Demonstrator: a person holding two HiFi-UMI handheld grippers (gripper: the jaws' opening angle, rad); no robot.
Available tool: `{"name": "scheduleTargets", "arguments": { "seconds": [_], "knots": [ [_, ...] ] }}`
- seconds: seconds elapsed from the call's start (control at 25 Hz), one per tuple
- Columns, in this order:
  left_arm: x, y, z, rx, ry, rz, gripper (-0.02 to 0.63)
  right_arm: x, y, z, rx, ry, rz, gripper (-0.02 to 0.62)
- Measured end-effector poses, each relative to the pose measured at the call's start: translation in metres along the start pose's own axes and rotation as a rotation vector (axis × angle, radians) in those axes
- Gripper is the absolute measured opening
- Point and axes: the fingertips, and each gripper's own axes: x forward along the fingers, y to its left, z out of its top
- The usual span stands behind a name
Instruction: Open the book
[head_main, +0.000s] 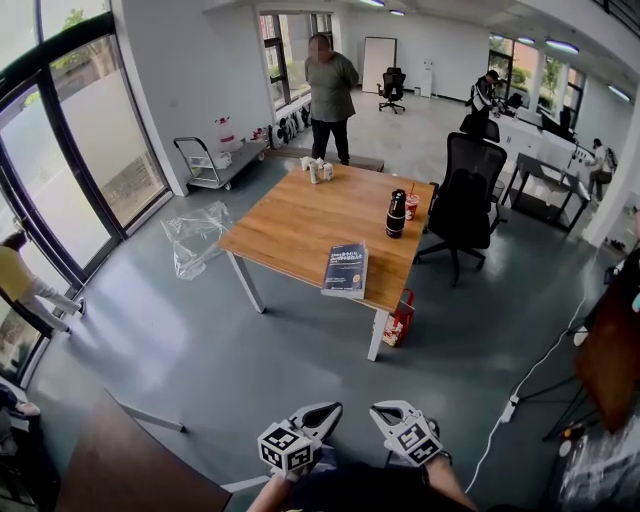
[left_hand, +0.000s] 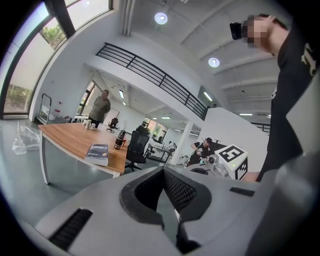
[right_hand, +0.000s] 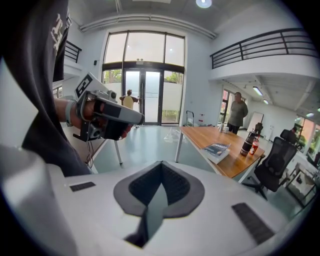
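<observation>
Wooden table (head_main: 300, 222), book (head_main: 346, 269) near edge, left claw (head_main: 322, 411) and right claw (head_main: 391, 411) far off

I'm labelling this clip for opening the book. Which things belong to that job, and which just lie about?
Job: closed book, wooden table under it, left claw and right claw, both shut, empty.
Lying about: black bottle, red cup, office chair, clear plastic bag on the floor, red bag by the table leg.

The book (head_main: 346, 268) carries pale lines of print on its dark cover, all too small to read; no other lettering is legible.
</observation>
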Motion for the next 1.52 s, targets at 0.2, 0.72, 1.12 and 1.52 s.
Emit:
{"name": "scheduleTargets", "arguments": {
  "seconds": [0.2,0.72,1.12,1.52],
  "knots": [
    [0.000,0.024,0.012,0.001,-0.012,-0.005,0.006,0.017,-0.006,0.014,-0.014,0.002,-0.015,-0.011],
    [-0.003,0.076,0.038,-0.002,-0.031,-0.031,0.006,0.058,-0.021,0.051,-0.043,0.021,-0.038,-0.011],
    [-0.014,0.123,0.052,-0.013,-0.042,-0.014,0.006,0.098,-0.026,0.078,-0.093,0.033,-0.030,-0.011],
    [-0.016,0.159,0.061,-0.023,-0.033,-0.030,0.006,0.126,-0.034,0.092,-0.084,0.050,-0.043,-0.011]
  ]
}}
